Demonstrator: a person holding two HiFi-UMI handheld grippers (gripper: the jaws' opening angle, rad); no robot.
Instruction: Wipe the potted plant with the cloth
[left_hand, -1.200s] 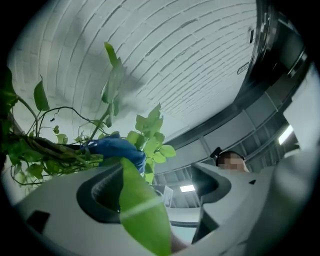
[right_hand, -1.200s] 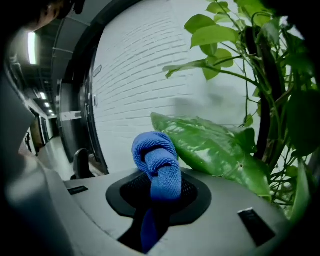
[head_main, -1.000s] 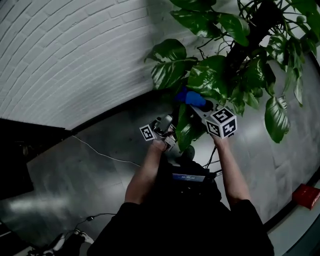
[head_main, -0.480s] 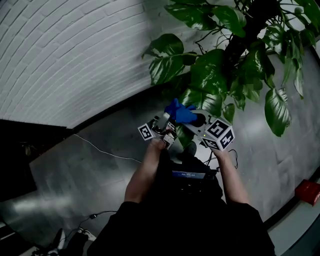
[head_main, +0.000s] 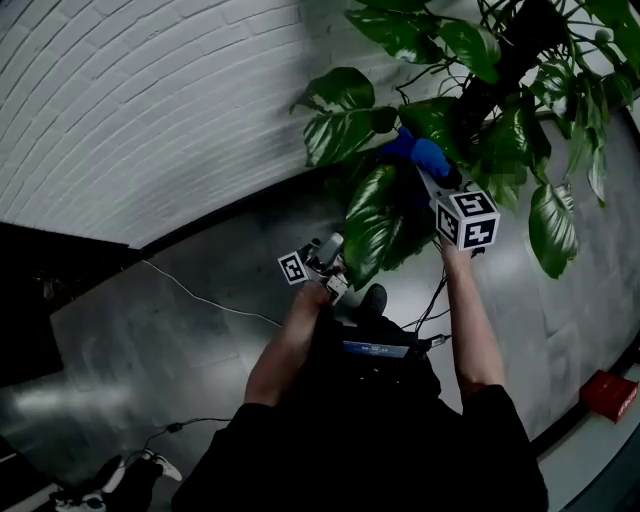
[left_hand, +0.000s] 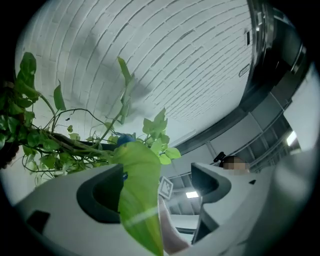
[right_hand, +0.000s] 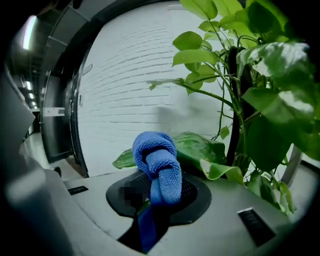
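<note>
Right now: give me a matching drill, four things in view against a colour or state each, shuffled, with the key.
Things:
1. cloth
2. left tongs
3. right tongs
4. box

Colour or state:
a. red
b. open, a leaf between the jaws
c. blue, bunched up
d. shut on the cloth

Pairs: 1-c, 2-b, 3-d, 4-a
</note>
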